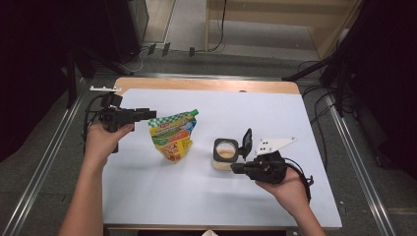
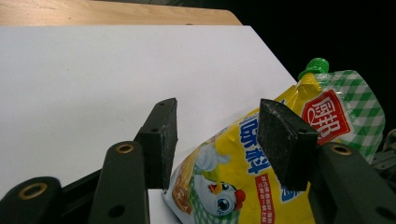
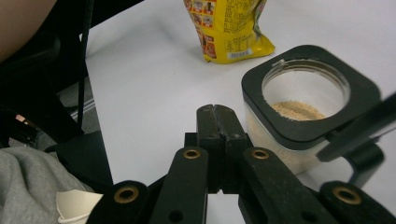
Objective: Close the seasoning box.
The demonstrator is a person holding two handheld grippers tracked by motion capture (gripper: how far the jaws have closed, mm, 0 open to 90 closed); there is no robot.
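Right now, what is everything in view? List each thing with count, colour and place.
pouch: one, yellow and green-checked with a green cap, standing left of centre on the sheet.
jar: one, clear with a black square rim, tan powder inside, flip lid raised, right of centre.
sheet: one, white, covering the table.
table: one, wooden, its edge showing at the far side.
left tongs: black, open, beside the pouch.
right tongs: black, shut, empty, next to the jar.
hands: two, one behind each tongs.

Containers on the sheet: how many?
2. The yellow pouch with a green cap stands left of centre by the left gripper; the square jar, lid flipped open, sits beside the right gripper.
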